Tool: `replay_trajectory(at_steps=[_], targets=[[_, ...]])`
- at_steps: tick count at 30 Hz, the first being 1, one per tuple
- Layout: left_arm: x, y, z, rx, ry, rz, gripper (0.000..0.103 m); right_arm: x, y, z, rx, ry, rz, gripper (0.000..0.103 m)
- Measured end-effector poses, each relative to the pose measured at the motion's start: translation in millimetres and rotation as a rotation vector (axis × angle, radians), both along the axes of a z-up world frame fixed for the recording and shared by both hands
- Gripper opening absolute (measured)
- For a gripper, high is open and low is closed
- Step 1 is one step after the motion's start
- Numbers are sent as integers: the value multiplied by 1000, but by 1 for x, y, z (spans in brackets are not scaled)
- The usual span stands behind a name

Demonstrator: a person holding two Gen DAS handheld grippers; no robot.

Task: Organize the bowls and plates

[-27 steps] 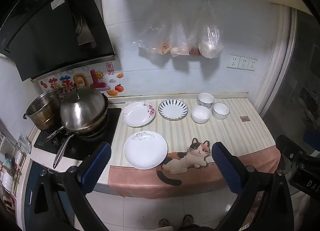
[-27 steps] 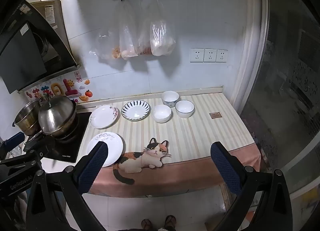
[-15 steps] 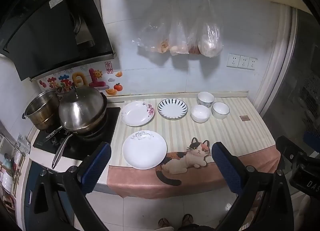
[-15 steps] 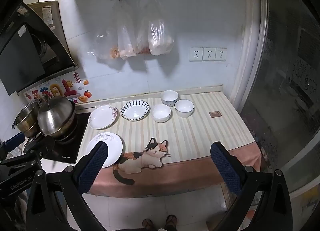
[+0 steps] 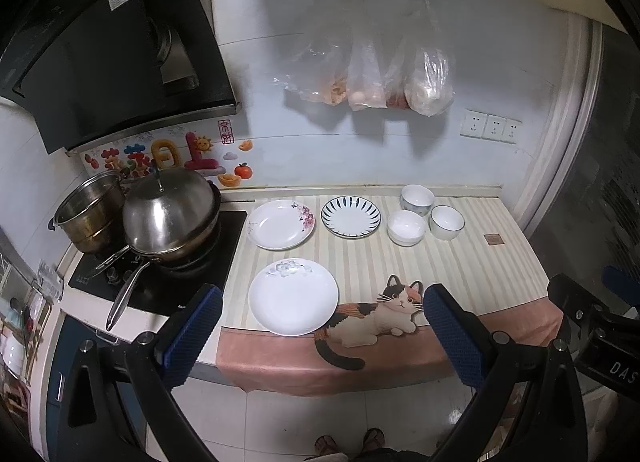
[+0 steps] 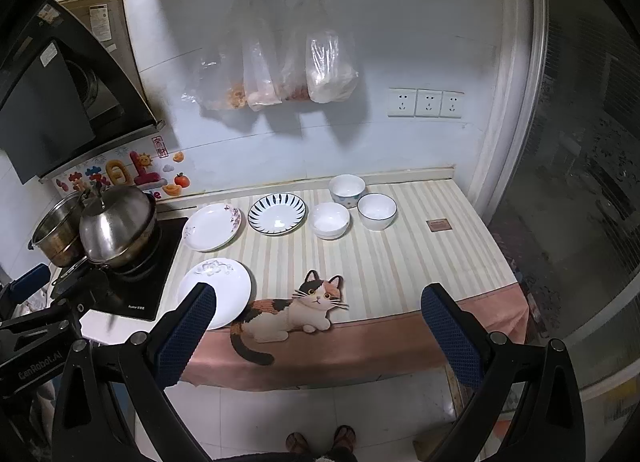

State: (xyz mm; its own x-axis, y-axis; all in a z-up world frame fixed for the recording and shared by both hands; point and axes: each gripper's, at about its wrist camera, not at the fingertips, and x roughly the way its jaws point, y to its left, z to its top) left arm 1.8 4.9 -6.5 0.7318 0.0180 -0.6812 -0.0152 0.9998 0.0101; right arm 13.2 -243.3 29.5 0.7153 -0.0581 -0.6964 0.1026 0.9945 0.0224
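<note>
Three plates lie on the striped counter cloth (image 5: 460, 262): a plain white plate (image 5: 293, 297) near the front edge, a flowered plate (image 5: 280, 224) behind it, and a blue-striped plate (image 5: 351, 217) to its right. Three white bowls (image 5: 406, 227) (image 5: 446, 222) (image 5: 417, 199) cluster at the back right. My left gripper (image 5: 322, 322) hangs open above the counter's front edge, well short of the dishes. My right gripper (image 6: 318, 322) is open too, equally far back; from it I see the white plate (image 6: 216, 290), the striped plate (image 6: 277, 214) and the bowls (image 6: 329, 220) (image 6: 377, 211).
A lidded steel pan (image 5: 168, 214) and a pot (image 5: 90, 214) sit on the black hob (image 5: 160, 286) at left, under a range hood (image 5: 100, 46). Plastic bags (image 5: 372, 74) hang from a wall rail. A cat picture (image 5: 376, 314) decorates the cloth's front. Feet in sandals (image 5: 348, 442) stand below.
</note>
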Motion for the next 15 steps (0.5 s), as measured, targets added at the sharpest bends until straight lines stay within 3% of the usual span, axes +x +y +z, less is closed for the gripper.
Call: replay_trajectory(at_steps=[15], targets=[[-2, 3, 3, 0, -2, 9, 103, 3, 1, 2, 3, 3, 2, 103]])
